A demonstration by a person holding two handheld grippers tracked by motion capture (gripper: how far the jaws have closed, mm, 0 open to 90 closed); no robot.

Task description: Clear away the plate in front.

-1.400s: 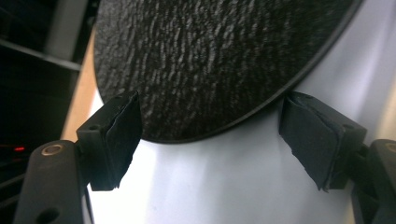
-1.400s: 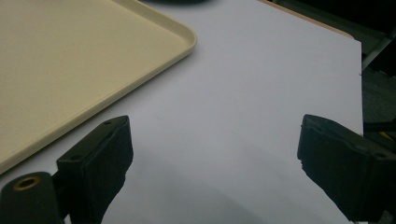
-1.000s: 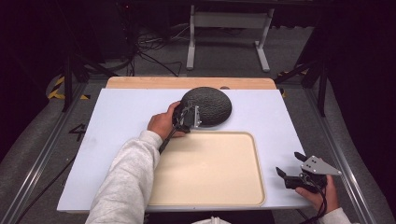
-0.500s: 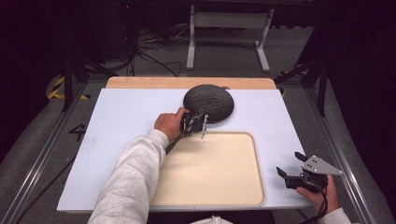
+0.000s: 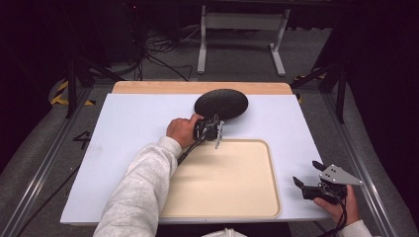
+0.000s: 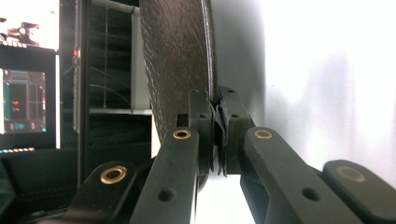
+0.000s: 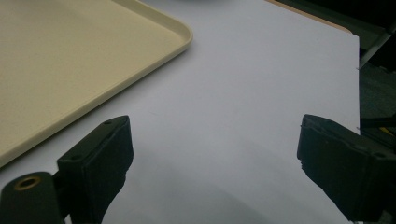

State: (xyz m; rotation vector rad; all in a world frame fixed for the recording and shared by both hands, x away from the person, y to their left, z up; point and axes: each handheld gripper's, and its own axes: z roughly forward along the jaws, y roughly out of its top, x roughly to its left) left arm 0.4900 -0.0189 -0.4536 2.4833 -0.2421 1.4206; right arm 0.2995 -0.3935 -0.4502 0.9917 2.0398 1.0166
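A black, textured oval dish (image 5: 221,103) rests on the white table just beyond the cream tray (image 5: 237,197). My left gripper (image 5: 215,123) is at the dish's near edge. In the left gripper view its jaws are shut (image 6: 217,116) on the thin rim of the dish (image 6: 177,56). My right gripper (image 5: 306,174) is held low at the table's near right corner, to the right of the tray. Its jaws stand wide open (image 7: 215,154) over bare white table, and the tray's corner (image 7: 70,60) lies to their left.
A wooden strip (image 5: 197,87) runs along the table's far edge. Behind the table are a metal stand (image 5: 242,29) and floor cables (image 5: 158,54). A lit screen (image 6: 23,98) shows past the dish. Open white surface lies left of the tray (image 5: 123,128).
The dish, tipped up toward me a second ago, has come down flatter and slightly farther back, with the left gripper still on its rim. The right gripper has not moved.
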